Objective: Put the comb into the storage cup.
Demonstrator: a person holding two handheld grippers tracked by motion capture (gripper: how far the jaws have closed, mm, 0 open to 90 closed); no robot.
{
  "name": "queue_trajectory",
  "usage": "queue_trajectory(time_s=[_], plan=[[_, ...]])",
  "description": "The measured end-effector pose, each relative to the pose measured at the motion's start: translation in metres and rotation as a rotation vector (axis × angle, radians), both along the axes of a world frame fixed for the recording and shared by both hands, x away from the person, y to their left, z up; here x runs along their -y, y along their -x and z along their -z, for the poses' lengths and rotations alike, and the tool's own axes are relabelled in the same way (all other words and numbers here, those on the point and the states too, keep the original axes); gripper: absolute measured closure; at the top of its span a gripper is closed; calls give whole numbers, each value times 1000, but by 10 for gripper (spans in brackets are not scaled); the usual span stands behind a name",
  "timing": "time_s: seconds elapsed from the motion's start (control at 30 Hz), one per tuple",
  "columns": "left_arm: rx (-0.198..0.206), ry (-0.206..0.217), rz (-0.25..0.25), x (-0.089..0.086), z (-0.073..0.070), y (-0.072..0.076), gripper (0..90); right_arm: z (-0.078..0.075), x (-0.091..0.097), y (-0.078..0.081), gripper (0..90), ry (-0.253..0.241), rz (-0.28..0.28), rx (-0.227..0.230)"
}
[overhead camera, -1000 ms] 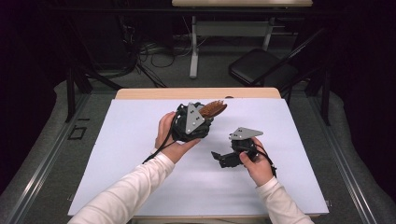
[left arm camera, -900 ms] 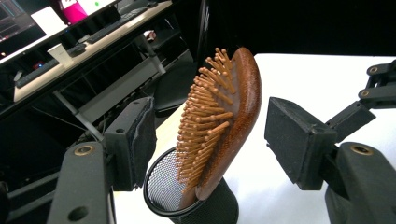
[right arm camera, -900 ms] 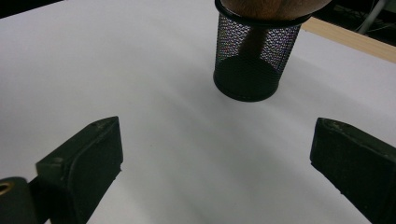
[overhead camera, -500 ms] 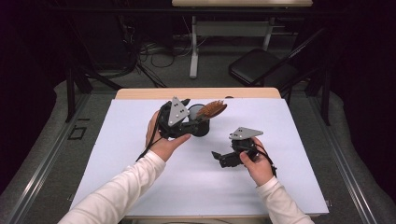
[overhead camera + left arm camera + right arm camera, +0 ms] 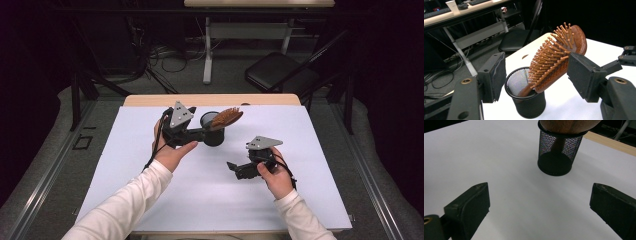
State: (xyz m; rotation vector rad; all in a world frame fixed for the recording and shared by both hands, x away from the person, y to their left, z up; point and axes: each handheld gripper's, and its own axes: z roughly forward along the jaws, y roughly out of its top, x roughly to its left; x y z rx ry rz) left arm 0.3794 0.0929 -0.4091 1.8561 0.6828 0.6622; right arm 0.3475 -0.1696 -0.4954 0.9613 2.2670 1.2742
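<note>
White table (image 5: pixel 150 200), dark room: mesh cup (image 5: pixel 214 134) near the far edge, hairbrush (image 5: pixel 226 118) standing handle-down inside. Left gripper (image 5: pixel 536 72) is opening, pads clear of the brush; withdraw level, avoiding bristles. Right gripper (image 5: pixel 234 169) is waiting open, empty.

Lab or office workroom: white-topped table (image 5: pixel 150 200), dark surroundings, folding chair (image 5: pixel 280 75), floor cables (image 5: pixel 160 55), desk with keyboard (image 5: pixel 477 2) behind.

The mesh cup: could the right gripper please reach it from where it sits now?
Probably yes. The right gripper has open jaws facing the mesh cup, with bare white table between them.
</note>
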Motion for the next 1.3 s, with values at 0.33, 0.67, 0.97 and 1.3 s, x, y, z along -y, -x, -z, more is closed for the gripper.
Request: queue_trajectory(time_s=[0.33, 0.67, 0.97, 1.3], plan=[[-75, 35, -13, -17, -3, -1, 228, -6, 5, 2, 28, -15, 15, 11], [-138, 51, -11, -23, -1, -3, 163, -14, 13, 3, 28, -33, 34, 31], [-140, 52, 1, -25, -2, 0, 155, -18, 16, 3, 28, -39, 43, 40], [-131, 39, 48, -26, -5, 9, 155, -21, 19, 4, 28, -48, 46, 48]])
